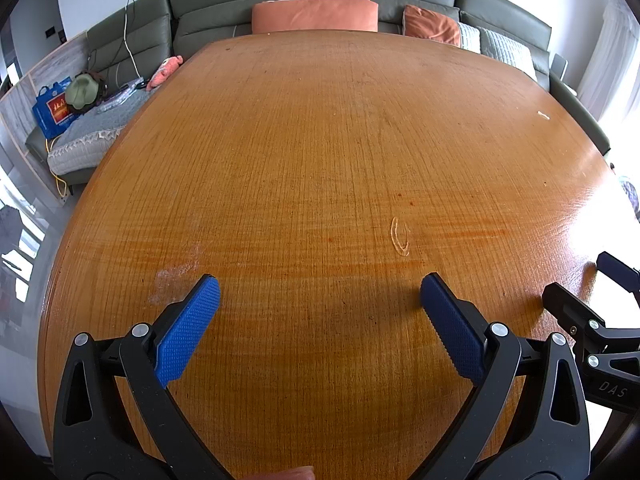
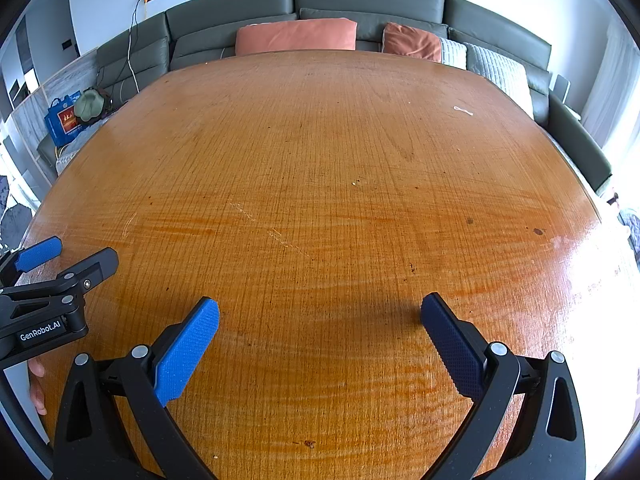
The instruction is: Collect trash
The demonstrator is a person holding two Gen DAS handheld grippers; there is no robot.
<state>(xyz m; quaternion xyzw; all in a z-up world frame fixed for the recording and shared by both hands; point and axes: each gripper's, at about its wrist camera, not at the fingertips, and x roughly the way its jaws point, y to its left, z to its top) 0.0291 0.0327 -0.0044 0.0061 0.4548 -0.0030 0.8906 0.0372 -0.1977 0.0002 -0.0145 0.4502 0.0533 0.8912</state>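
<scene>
Hovering both tools over desk | left tool and right tool spread wide, empty | trash: pale scrap far right near sofa-side edge | approach low with right tool, straddle scrap, close gently.

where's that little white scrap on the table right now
The white scrap lies far right on the wooden table, near the sofa-side edge by the pale cushions, well beyond both open grippers.

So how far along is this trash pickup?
Nothing shows as collected. Both the left gripper and right gripper are open, holding nothing, over the wooden table. Left: one small white scrap near its far right edge.
</scene>
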